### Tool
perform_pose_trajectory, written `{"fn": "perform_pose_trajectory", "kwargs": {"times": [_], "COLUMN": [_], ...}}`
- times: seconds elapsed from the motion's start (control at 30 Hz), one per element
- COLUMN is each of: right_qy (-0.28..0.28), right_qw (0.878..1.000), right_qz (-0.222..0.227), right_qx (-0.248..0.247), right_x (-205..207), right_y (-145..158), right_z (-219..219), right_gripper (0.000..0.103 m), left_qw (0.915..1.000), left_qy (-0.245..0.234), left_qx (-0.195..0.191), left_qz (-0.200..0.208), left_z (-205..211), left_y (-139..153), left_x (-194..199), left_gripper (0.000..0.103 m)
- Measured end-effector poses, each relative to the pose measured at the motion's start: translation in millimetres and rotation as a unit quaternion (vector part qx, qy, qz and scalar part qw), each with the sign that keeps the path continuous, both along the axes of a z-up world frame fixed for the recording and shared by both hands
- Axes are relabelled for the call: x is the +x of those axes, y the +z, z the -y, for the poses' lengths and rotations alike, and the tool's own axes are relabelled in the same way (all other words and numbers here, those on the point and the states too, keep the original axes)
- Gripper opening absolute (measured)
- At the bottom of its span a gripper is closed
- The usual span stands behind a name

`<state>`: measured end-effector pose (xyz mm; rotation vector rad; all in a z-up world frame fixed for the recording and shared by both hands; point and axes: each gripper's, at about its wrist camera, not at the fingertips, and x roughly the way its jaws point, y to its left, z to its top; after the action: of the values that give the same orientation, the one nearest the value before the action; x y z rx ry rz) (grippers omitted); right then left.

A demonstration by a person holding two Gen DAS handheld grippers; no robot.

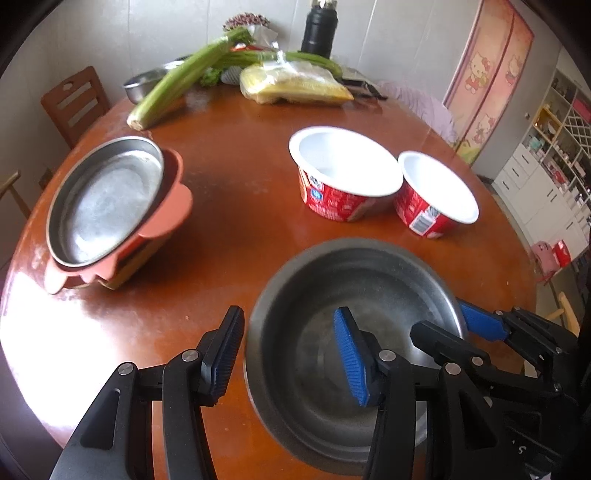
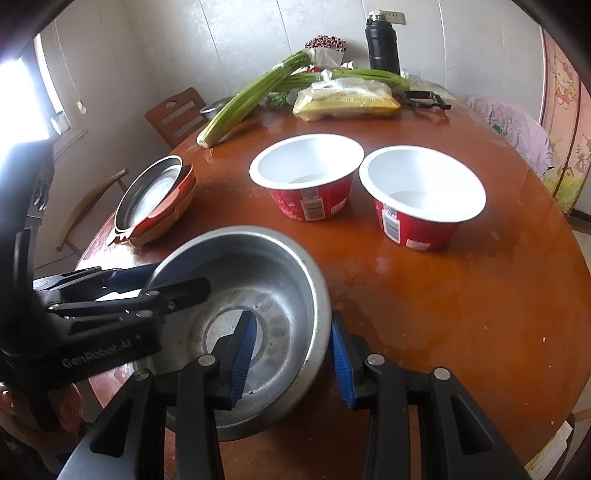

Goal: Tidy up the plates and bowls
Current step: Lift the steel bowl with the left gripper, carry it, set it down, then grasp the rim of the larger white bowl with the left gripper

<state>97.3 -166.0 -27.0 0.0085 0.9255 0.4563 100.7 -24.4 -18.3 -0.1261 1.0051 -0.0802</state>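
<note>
A steel bowl (image 1: 354, 280) sits at the near edge of the round wooden table (image 1: 240, 147); it also shows in the right wrist view (image 2: 258, 266). My left gripper (image 1: 288, 350) is open and straddles the bowl's left rim, one finger outside, one inside. My right gripper (image 2: 291, 362) is open and straddles the right rim the same way. Neither visibly pinches the rim. Two red paper bowls (image 1: 343, 173) (image 1: 436, 195) stand behind. A steel plate (image 1: 107, 195) lies on a stack of orange plates (image 1: 173, 206) at the left.
Celery (image 1: 177, 81), a bag of yellow noodles (image 1: 295, 85), a black flask (image 1: 319, 29) and a small steel bowl (image 1: 142, 83) lie at the far side of the table. A wooden chair (image 1: 74, 99) stands at the back left. Shelves (image 1: 554, 147) stand at the right.
</note>
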Motion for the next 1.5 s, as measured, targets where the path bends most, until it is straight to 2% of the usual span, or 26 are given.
{"fn": "perform_pose_trajectory", "kwargs": {"times": [0.37, 0.5, 0.7, 1.23, 1.5], "right_qy": [-0.015, -0.017, -0.028, -0.048, -0.058], "right_qw": [1.0, 0.999, 0.998, 0.993, 0.99], "right_qz": [0.017, 0.017, -0.005, -0.054, -0.08], "right_qx": [0.016, 0.036, 0.056, 0.099, 0.103], "right_x": [-2, 4, 30, 95, 114], "right_y": [18, 26, 27, 18, 7], "right_z": [9, 10, 7, 0, 1], "right_gripper": [0.039, 0.04, 0.04, 0.04, 0.04], "left_qw": [0.9994, 0.999, 0.9985, 0.9991, 0.9995], "left_qy": [0.007, 0.007, 0.002, -0.021, -0.027], "left_qx": [-0.009, -0.008, -0.005, 0.016, 0.014], "left_qz": [0.033, 0.044, 0.054, 0.032, 0.011], "left_z": [-12, -17, -23, -16, -13], "left_y": [28, 37, 41, 34, 29], "left_x": [-5, 5, 29, 105, 141], "left_gripper": [0.052, 0.052, 0.052, 0.053, 0.053]}}
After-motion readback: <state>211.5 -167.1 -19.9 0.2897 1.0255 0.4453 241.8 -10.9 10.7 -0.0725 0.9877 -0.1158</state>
